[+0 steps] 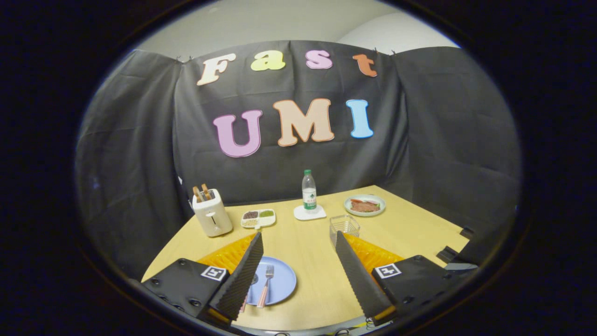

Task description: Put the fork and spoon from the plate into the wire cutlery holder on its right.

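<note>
Pale wooden tabletop below me; tool spread wide, holding nothing. Fork lies on blue plate, lower left; I'd line up across its handle. Wire cutlery holder waits centre-right.

The camera rides the gripper, above the table's near edge, looking forward and slightly down toward the back wall

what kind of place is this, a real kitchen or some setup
Likely a staged test booth, not a kitchen: black cloth wall around a wooden table set with a toaster and water bottle. The open gripper hovers above.
</note>
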